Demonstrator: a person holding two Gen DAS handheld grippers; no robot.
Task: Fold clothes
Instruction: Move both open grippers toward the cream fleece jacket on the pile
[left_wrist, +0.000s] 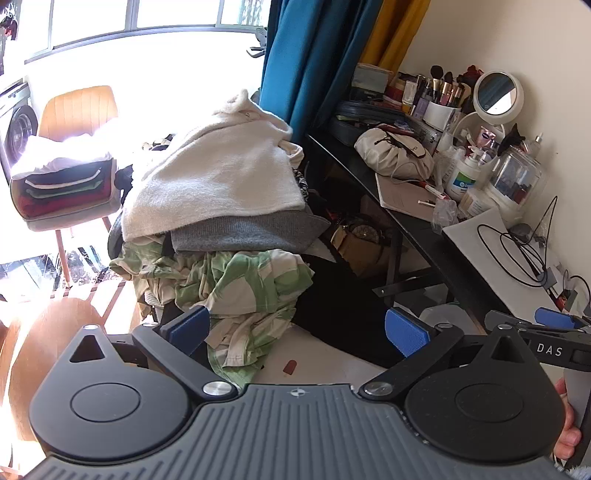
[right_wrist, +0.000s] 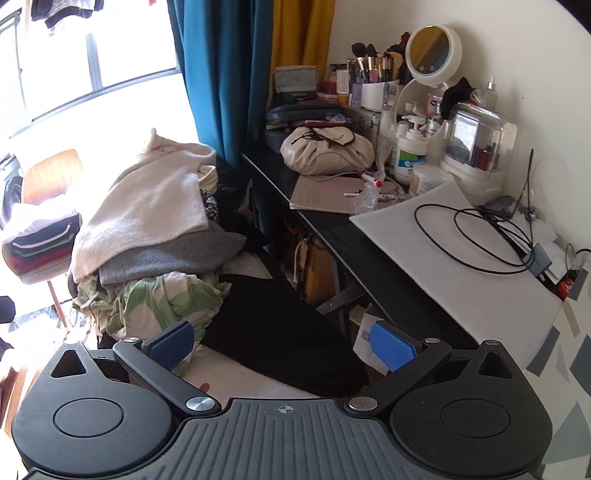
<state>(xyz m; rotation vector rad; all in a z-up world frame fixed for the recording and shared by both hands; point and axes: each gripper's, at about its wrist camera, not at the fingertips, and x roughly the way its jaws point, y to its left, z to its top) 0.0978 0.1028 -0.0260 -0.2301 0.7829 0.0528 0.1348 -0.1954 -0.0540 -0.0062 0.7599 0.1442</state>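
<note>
Presently both tongs are held level and idle, pointing at the laundry heap. Left tongs (left_wrist: 297, 332): blue pads spread wide, nothing between them. A green-and-white patterned garment (left_wrist: 236, 288) sits just ahead of the left pad, spilling down toward it; whether cloth and pad touch cannot be told. A black garment (left_wrist: 343, 317) lies ahead of the right pad.

Right tongs (right_wrist: 282, 343): likewise gaping, empty. Same black garment (right_wrist: 280, 332) lies directly ahead between its pads, spread over a pale surface. Green-and-white piece is ahead-left of them.

Pile of clothes ahead and left of both tongs: cream fleece (left_wrist: 218, 173) on top, grey knit (left_wrist: 251, 229) under it, patterned cloth at the bottom.

From the left wrist view, fingers of a hand (left_wrist: 567, 421) show at the right edge, wrapped on a grey handle; the other tongs' blue pad juts in just above them.

Black bench (right_wrist: 332, 236) runs ahead-right of both tongs, crowded with cosmetics, a round mirror (right_wrist: 434, 46), a cream pouch (right_wrist: 325, 147), a white mat (right_wrist: 461, 258) carrying looped black cable.

Far left of the tongs, folded clothes (left_wrist: 62, 184) are stacked on a chair (left_wrist: 77, 107).
</note>
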